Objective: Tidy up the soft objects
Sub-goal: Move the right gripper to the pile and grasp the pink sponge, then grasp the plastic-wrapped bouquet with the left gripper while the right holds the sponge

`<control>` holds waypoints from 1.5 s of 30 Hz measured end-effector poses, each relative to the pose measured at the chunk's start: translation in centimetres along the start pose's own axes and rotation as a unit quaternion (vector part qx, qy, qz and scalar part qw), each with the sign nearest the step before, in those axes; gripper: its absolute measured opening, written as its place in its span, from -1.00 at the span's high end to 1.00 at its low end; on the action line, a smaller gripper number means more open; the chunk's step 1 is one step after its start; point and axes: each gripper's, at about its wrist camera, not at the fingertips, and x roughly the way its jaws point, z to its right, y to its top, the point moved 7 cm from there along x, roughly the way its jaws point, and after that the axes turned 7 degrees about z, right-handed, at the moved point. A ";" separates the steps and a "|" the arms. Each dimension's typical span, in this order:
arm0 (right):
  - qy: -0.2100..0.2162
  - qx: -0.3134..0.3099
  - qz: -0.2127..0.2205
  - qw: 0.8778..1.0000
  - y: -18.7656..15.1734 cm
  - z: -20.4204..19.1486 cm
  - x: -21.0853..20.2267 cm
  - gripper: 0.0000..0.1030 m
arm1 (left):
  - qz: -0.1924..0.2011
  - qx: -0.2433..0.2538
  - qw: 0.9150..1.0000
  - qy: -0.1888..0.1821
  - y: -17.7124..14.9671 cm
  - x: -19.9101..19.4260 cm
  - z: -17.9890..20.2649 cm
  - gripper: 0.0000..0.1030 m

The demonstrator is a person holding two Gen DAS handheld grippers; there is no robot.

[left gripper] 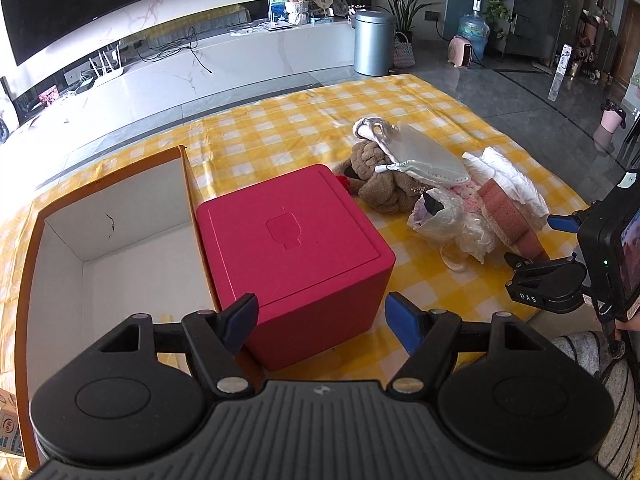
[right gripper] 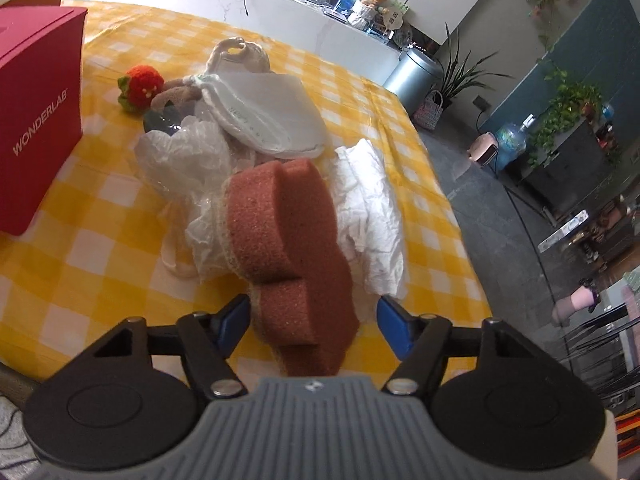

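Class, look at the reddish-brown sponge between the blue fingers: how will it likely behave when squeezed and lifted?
The sponge looks porous, so it probably compresses under the right hand-held gripper. It seems light for its bulk. Its rough surface should resist slipping, though the long body may sag.

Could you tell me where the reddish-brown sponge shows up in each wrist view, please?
Left wrist: sponge at right, at the pile's right end.
Right wrist: sponge at centre, its near end between the jaws.
Shared landmark: red box.
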 end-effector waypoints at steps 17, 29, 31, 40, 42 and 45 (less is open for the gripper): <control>-0.009 0.033 0.015 0.999 -0.8 1.0 -1.5 0.32 | -0.054 0.025 0.998 -0.036 2.8 0.9 4.6 -0.65; -0.008 0.072 0.033 0.997 -1.3 1.9 -1.9 0.32 | -0.189 -0.129 0.973 -0.014 4.4 9.2 8.2 -0.58; -0.007 0.075 0.037 0.996 -1.2 1.9 -1.8 0.32 | -0.207 -0.155 0.966 -0.011 4.5 10.4 8.2 -0.58; -0.002 0.087 0.038 0.995 -1.5 2.2 -1.5 0.32 | -0.259 -0.239 0.936 -0.024 5.3 15.4 9.9 -0.61; 0.001 0.092 0.040 0.995 -1.6 2.3 -1.5 0.32 | -0.275 -0.238 0.931 -0.030 5.2 16.3 10.7 -0.62; 0.000 0.091 0.043 0.995 -1.5 2.2 -1.4 0.32 | -0.289 -0.230 0.929 0.005 4.6 17.4 11.0 -0.61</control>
